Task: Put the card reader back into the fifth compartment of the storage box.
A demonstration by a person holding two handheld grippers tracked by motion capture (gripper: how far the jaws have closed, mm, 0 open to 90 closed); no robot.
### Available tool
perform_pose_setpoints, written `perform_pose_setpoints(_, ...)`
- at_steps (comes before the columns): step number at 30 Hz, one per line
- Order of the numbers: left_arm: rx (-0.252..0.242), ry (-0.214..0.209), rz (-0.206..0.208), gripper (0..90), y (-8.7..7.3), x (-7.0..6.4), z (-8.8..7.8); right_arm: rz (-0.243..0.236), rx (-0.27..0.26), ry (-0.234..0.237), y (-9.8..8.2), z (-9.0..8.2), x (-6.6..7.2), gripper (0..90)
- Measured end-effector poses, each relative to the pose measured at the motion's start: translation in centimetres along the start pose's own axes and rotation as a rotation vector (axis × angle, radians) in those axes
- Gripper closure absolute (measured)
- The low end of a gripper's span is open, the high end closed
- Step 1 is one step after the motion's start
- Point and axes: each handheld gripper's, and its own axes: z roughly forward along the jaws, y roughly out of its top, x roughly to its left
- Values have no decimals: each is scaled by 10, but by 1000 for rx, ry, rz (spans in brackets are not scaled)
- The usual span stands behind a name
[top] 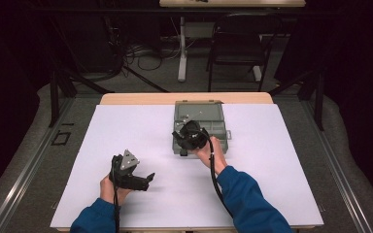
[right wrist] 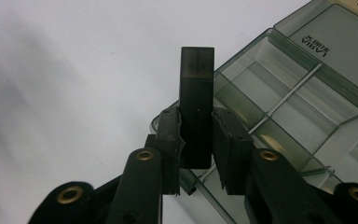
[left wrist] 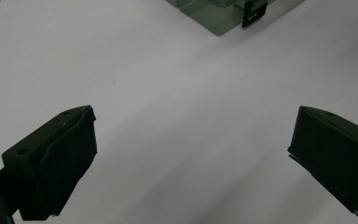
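Observation:
A smoky grey compartment box (top: 209,116) lies at the table's far middle, and its corner (left wrist: 214,18) shows in the left gripper view. My right gripper (top: 188,138) is at the box's near left corner. In the right gripper view, that gripper (right wrist: 196,122) is shut on a dark upright rectangular tab (right wrist: 196,70) at the edge of the box (right wrist: 303,98); it looks like a latch. My left gripper (top: 145,180) rests low over bare white table near the front left. Its jaws (left wrist: 191,158) stand wide open with nothing between them.
The white tabletop (top: 126,131) has free room left and right of the box. A black latch (left wrist: 254,11) hangs on the box's side. Beyond the table stand a black chair (top: 238,43), a second table's leg (top: 182,48) and loose cables (top: 141,56) on the floor.

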Motion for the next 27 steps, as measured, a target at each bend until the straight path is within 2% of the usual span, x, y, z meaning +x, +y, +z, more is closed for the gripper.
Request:
perform_pose_setpoints(18, 1, 0, -1, 0, 0, 0, 0, 33, 29, -24, 0, 11, -2, 727)
perform_pose_setpoints(27, 1, 1, 0, 0, 0, 0, 0, 29, 39, -45, 0, 14, -2, 724)
